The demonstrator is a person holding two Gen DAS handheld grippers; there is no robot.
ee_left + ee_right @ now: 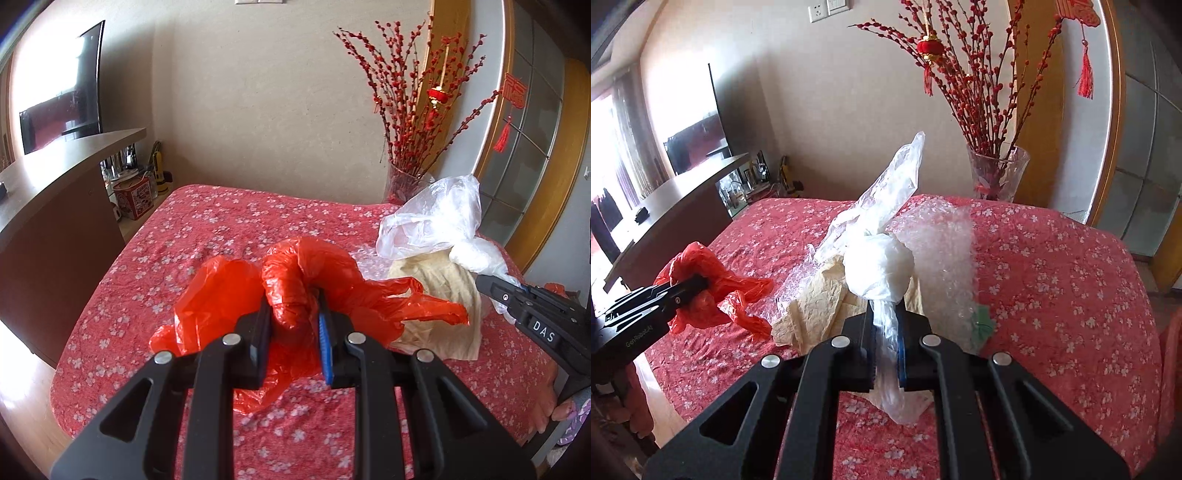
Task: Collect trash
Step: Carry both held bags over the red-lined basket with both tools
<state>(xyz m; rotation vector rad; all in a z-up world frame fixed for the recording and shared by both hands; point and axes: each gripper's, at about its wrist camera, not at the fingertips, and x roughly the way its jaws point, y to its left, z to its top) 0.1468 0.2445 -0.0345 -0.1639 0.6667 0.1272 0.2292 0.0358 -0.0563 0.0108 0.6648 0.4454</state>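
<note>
Gripping a red bag (291, 291) in our left gripper (293, 314) and a clear bag (886, 325) in our right gripper (884, 321), both jaws clenched. We judge the thin film may slip or snag the bubble wrap (938, 251).

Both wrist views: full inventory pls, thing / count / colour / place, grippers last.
red plastic bag: 1, red-orange, clamped in left gripper above the bedspread
clear plastic bag: 1, whitish, knotted, clamped in right gripper
bubble wrap: 1, clear, on bed behind clear bag
crumpled paper: 1, beige, on bed between the bags
bedspread: 1, red with white flowers
vase: 1, clear glass, red berry branches, behind bed
TV: 1, black, on wooden counter at left
left gripper: 1, black, shut on red bag
right gripper: 1, black, shut on clear bag
</note>
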